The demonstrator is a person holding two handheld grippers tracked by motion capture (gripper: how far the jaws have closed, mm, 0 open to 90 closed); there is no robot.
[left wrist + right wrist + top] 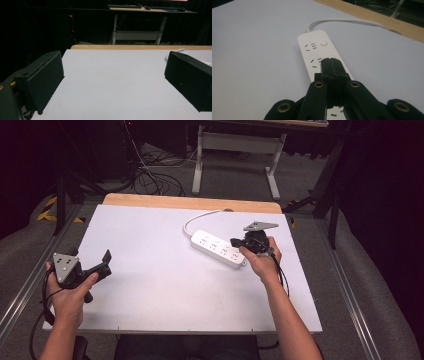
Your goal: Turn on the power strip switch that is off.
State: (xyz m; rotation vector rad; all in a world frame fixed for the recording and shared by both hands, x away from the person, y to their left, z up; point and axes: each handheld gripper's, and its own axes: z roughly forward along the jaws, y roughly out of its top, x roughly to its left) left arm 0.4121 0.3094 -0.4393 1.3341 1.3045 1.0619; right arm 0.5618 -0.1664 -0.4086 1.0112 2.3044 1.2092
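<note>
A white rectangular plastic power strip (218, 249) lies flat on the white board (165, 290) that covers most of the light wooden table (190, 201), towards the right half and set at a slant. Its white cable (197, 218) curls away from the far end towards the wooden edge at the back. In the right gripper view the strip (317, 50) shows rows of socket slots and a round white button (323, 43) near the cable end.

The right gripper (236, 242), held in the person's right hand (261, 259), sits over the near end of the strip with its black jaws pressed together and nothing between them; its tip (331, 65) hovers at or on the strip's top face beside a second button, and contact cannot be told.

The left gripper (102, 262), held in the left hand (70, 292), rests well apart at the board's left edge, jaws spread wide over bare board (115, 82).

Beyond the table stand a white-legged desk (235, 150) and loose dark cables (150, 177) on the grey floor.
</note>
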